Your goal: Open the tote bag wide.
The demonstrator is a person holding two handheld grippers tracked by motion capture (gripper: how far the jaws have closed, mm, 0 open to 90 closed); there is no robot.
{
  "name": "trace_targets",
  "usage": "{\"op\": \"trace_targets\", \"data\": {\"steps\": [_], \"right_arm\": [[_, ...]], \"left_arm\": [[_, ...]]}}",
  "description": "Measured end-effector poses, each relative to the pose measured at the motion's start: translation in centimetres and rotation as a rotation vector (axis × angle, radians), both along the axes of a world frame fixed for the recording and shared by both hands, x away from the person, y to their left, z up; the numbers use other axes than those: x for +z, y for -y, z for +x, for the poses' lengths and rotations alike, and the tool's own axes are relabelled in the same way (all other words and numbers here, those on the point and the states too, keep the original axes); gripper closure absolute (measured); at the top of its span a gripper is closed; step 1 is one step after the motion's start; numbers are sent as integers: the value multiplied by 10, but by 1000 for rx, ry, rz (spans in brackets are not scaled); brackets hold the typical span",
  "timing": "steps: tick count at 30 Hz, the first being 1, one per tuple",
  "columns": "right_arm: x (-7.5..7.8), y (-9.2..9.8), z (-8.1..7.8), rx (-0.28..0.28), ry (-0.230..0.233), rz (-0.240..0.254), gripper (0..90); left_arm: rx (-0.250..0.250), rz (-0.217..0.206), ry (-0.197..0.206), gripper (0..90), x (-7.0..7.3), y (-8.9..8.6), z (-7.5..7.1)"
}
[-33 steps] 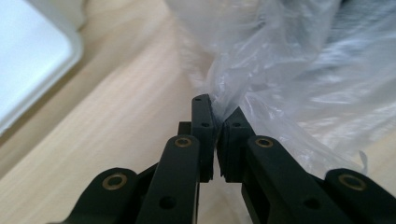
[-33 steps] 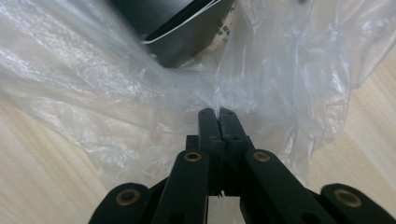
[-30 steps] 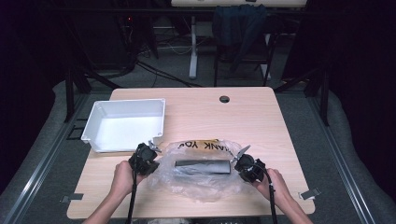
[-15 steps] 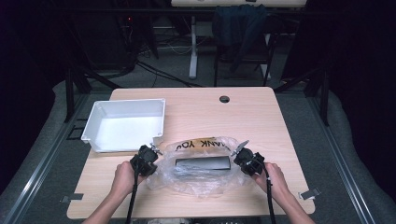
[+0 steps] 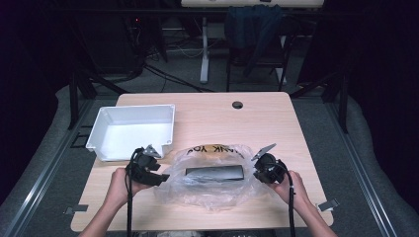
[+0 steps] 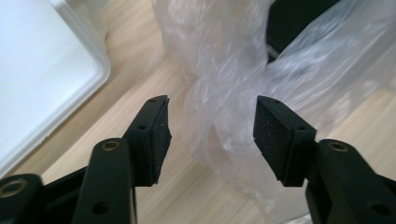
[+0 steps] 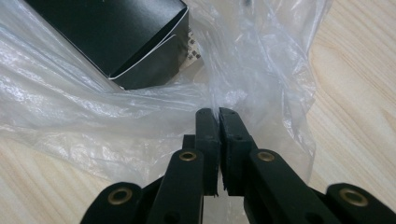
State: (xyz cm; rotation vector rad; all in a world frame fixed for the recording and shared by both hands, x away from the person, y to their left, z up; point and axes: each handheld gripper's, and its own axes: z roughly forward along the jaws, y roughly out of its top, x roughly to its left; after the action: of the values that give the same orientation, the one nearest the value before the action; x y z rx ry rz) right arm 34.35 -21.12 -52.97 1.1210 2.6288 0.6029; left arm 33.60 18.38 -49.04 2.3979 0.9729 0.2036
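The bag is thin clear plastic, shiny and full of wrinkles. The box inside it looks like black card, smooth with a soft shine. The table has a pale wood top with fine grain lines, smooth and matt. The tray is white plastic, smooth and a bit glossy. The pads on the left gripper look like black rubber, dull and slightly rough. Its arms are matt black plastic with small brass-coloured metal rings.

Black jaws — brass screws, black cables
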Motion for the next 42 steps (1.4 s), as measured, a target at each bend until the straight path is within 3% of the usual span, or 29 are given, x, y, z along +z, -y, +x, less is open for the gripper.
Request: {"op": "trace_targets", "data": {"steps": [2,4,8,10,12,14,16,17,20,21,22,24,25,26,27,29,33,35,39,42], "right_arm": [[3,0,1,15,-6,-34,857],[3,0,0,14,-4,-28,849],[2,0,3,8,-9,-29,844],[1,-1,4,7,-3,-35,854],[1,-3,6,13,-1,-51,858],[0,-4,9,2,11,-60,860],[0,-5,14,-3,29,-90,860],[-2,-6,16,-15,40,-83,860],[-8,-11,24,-24,72,-128,855],[-8,-11,25,-13,68,-164,852],[-10,-12,26,-24,79,-157,847],[-10,-10,27,-26,60,-177,810],[-12,-9,27,-42,63,-143,769],[-9,-6,27,-35,39,-138,703],[-5,-1,28,-30,17,-90,617],[11,7,24,-16,30,4,483],[38,8,4,41,92,116,375],[42,0,-5,87,88,159,364],[35,-32,-20,205,95,167,337],[32,-53,-28,271,120,145,366]], "left_arm": [[-24,-43,10,415,9,2,0],[-42,-57,25,411,15,9,2],[-68,25,11,475,1,31,15],[-54,76,15,596,-13,37,20],[-30,76,10,730,-24,37,25],[14,70,-5,804,-33,35,30],[51,70,-33,835,-40,33,35],[60,83,-44,846,-44,33,36],[49,128,-59,861,-54,39,34],[39,152,-59,864,-56,42,31],[34,173,-48,864,-57,45,29],[20,174,-43,864,-57,46,27],[19,164,-43,864,-56,45,27],[27,147,-53,864,-56,44,27],[24,140,-61,863,-56,42,28],[27,119,-78,860,-56,39,28],[26,89,-94,847,-54,36,26],[28,77,-107,839,-53,36,25],[27,70,-112,822,-51,37,24],[26,61,-110,816,-50,37,23]]}}
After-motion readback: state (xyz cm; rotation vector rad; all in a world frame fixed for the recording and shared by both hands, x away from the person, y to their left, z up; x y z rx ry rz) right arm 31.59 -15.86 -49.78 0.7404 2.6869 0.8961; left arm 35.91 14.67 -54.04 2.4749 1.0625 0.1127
